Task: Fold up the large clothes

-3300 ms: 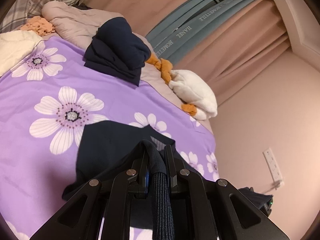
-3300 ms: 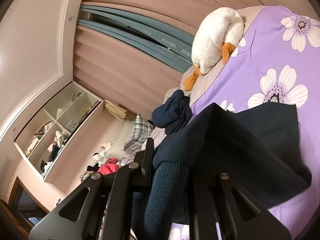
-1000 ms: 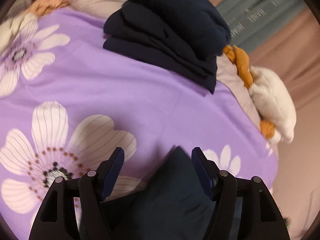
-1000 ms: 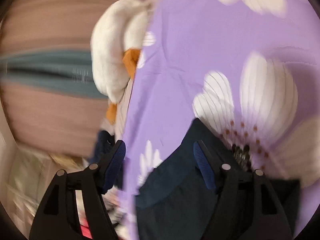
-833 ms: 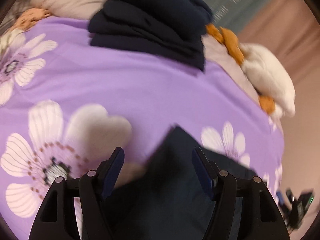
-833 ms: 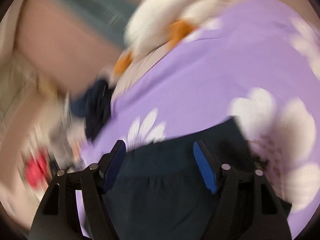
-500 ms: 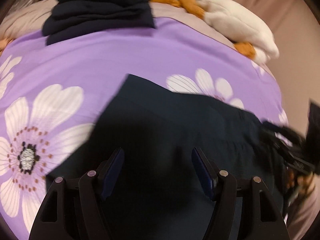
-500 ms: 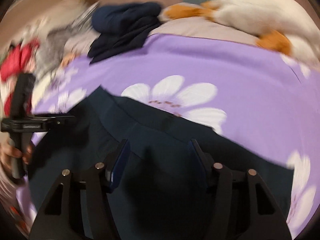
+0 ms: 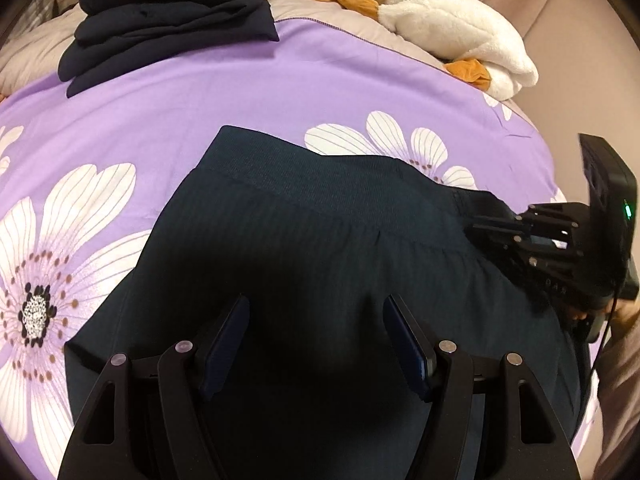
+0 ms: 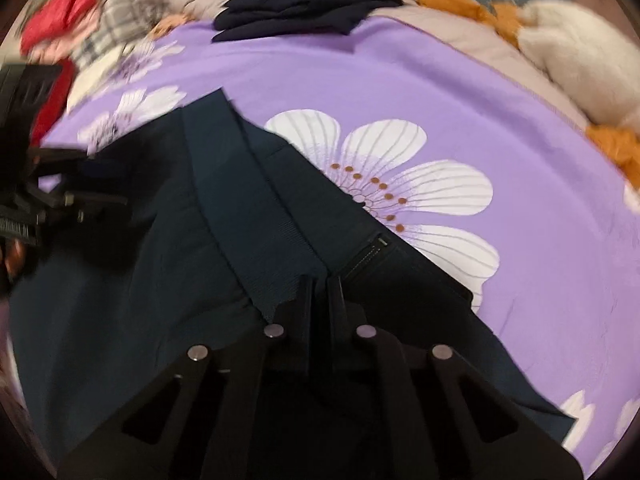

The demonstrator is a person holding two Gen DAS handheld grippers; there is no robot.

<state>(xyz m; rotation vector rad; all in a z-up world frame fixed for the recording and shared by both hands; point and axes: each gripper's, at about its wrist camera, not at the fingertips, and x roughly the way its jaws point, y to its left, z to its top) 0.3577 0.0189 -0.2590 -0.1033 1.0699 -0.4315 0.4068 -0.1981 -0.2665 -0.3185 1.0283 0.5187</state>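
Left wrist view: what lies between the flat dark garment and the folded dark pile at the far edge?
Only bare purple flowered bedcover lies between the garment and the folded pile; the left wrist view shows it.

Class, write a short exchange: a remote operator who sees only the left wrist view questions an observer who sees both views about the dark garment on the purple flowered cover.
Operator: My left gripper hangs open over the dark garment. The right gripper is at the far edge, but I can't read its jaws. Are they closed?
Observer: Yes. In the right wrist view its jaws are shut, and they seem to be pinching the end of the garment's ribbed band.
Operator: Is there any fastener near that grip?
Observer: Yes, a short zipper lies just beside the band, on the side towards the white flower.
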